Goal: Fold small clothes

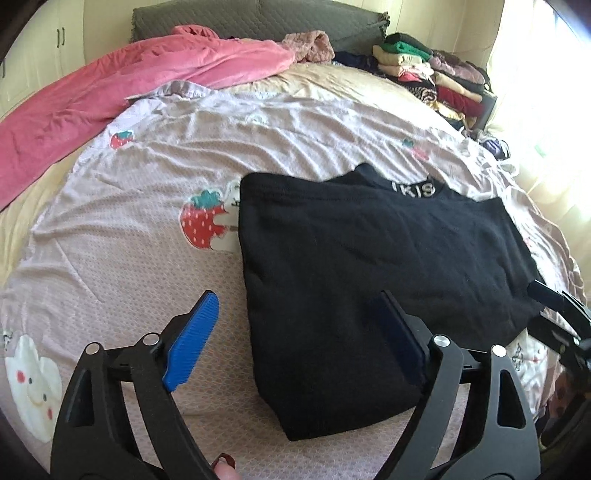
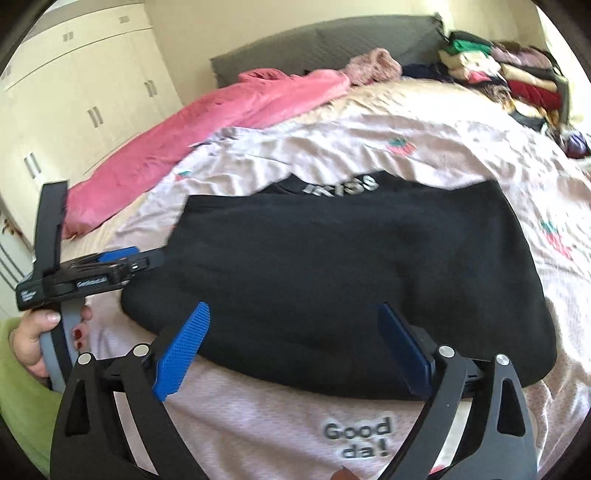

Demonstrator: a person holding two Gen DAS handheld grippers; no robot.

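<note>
A black garment with pale letters at its collar lies folded flat on the pale pink strawberry-print sheet; it also fills the middle of the right wrist view. My left gripper is open and empty, its jaws wide apart over the garment's near left edge. My right gripper is open and empty, just above the garment's near edge. The left gripper also shows in the right wrist view, at the garment's left side. The right gripper's frame shows at the right edge of the left wrist view.
A pink blanket lies bunched along the bed's far left. A stack of folded clothes sits at the far right corner by a bright window. A grey headboard is behind. White wardrobes stand to the left.
</note>
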